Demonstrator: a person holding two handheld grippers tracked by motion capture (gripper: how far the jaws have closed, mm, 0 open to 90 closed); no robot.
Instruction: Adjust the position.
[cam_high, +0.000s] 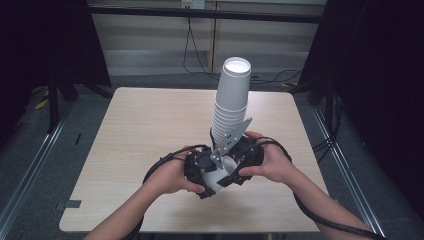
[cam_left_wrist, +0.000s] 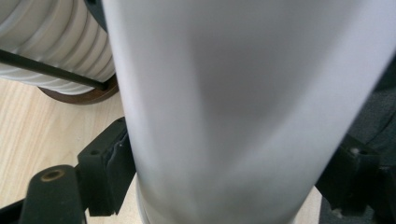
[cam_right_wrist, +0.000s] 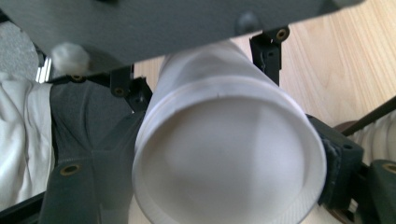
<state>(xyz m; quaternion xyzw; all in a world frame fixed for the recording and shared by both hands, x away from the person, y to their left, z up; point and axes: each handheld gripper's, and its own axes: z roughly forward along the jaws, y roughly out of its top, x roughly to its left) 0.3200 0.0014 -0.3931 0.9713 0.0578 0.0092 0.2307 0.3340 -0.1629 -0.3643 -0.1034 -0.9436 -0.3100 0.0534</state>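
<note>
Thin paper makes the single cup (cam_high: 218, 176) light and crushable; left gripper (cam_left_wrist: 224, 186) clamps its wall, right gripper (cam_right_wrist: 229, 182) seemingly grasps its base end

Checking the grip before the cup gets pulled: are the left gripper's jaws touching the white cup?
Touching. In the left gripper view the white cup sits between the left gripper, both black pads pressed against its sides.

The single cup (cam_high: 218, 175) at lower centre looks like smooth matt white paper, as does the ribbed stack of cups (cam_high: 231, 102) above it. The table (cam_high: 140, 130) shows pale, matt wood grain. Both grippers' jaws are matt black plastic.
</note>
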